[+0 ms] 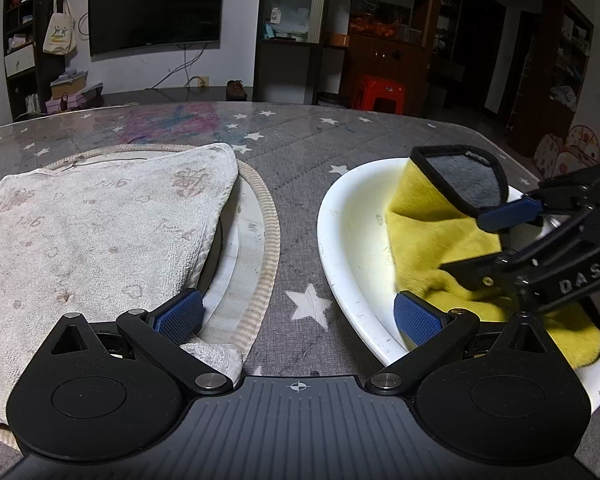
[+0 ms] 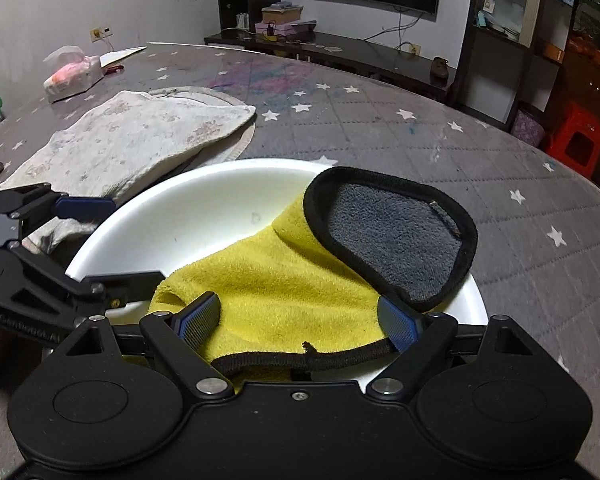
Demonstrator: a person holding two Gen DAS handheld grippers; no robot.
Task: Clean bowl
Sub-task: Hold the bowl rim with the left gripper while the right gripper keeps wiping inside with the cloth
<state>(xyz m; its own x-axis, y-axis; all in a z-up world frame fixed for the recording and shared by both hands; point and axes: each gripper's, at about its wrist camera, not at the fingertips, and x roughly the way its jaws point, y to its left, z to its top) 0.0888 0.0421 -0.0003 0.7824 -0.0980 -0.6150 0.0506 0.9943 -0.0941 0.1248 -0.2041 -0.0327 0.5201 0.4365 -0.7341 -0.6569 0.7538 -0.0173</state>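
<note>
White plastic, the bowl (image 2: 204, 208) sits on the grey star-print tablecloth (image 2: 420, 152) right in front of you, with the yellow cloth (image 2: 284, 280) bunched inside it and its grey, black-edged corner (image 2: 392, 240) folded up over the far rim. Your right gripper (image 2: 300, 322) hangs over the near rim with its jaws spread wide; the yellow cloth lies between the blue pads (image 2: 202, 316), and you are not clamping it. Your left gripper (image 1: 298, 316) is also spread open, one finger inside the bowl's (image 1: 352, 216) edge, the other over the stained white towel (image 1: 92, 232) just beside the bowl. That towel covers a round mat (image 1: 270, 232).
</note>
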